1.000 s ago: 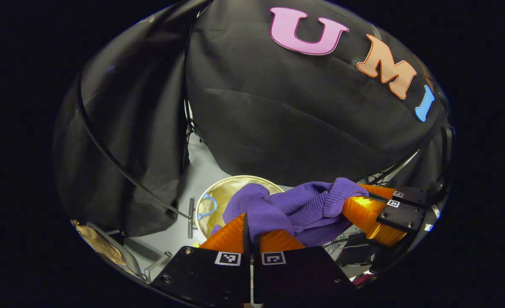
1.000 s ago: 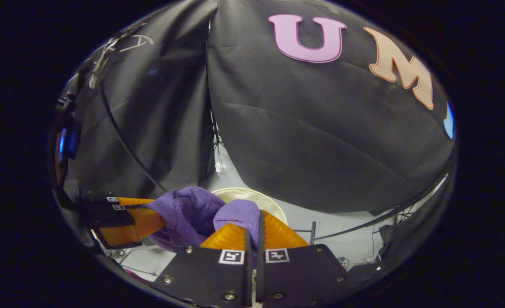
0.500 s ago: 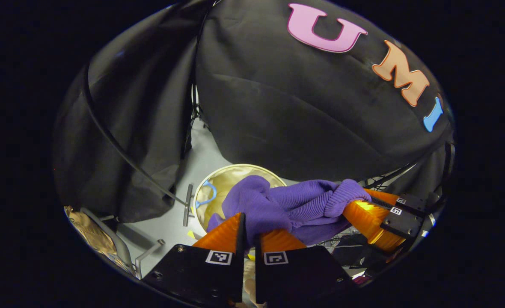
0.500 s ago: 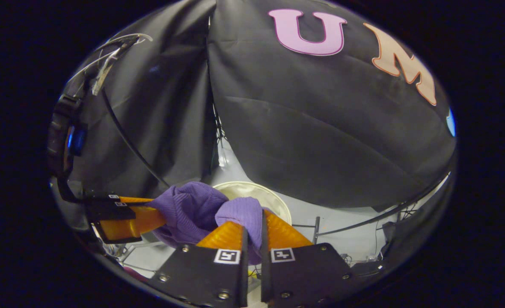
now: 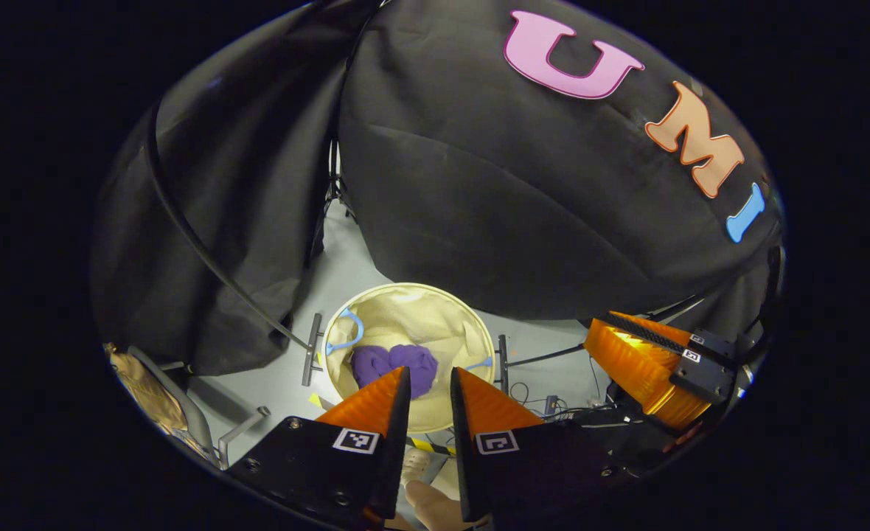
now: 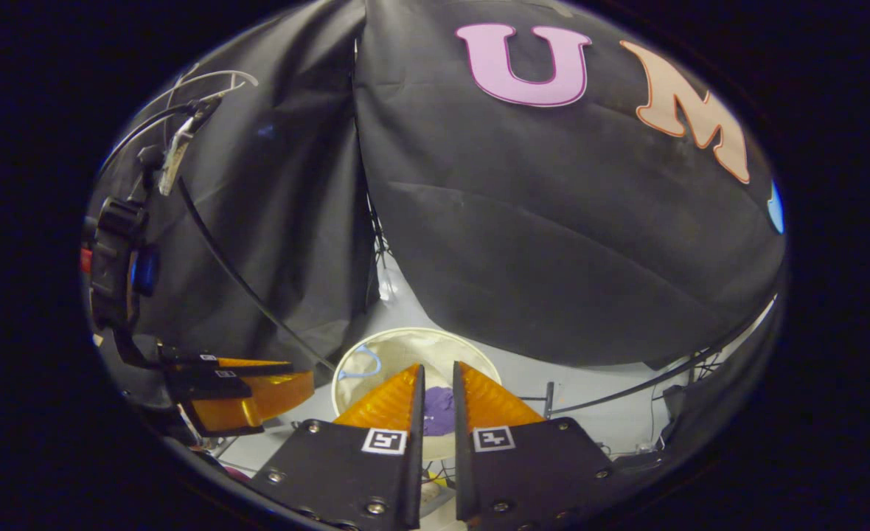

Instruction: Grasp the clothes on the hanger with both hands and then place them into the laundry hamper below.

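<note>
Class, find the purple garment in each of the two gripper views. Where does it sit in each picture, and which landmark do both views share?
Left gripper view: the purple garment lies bunched inside the laundry hamper, low centre, just above the left gripper.
Right gripper view: a sliver of it shows between the fingers of the right gripper, bottom centre.
Shared landmark: the hamper's round cream rim.
</note>
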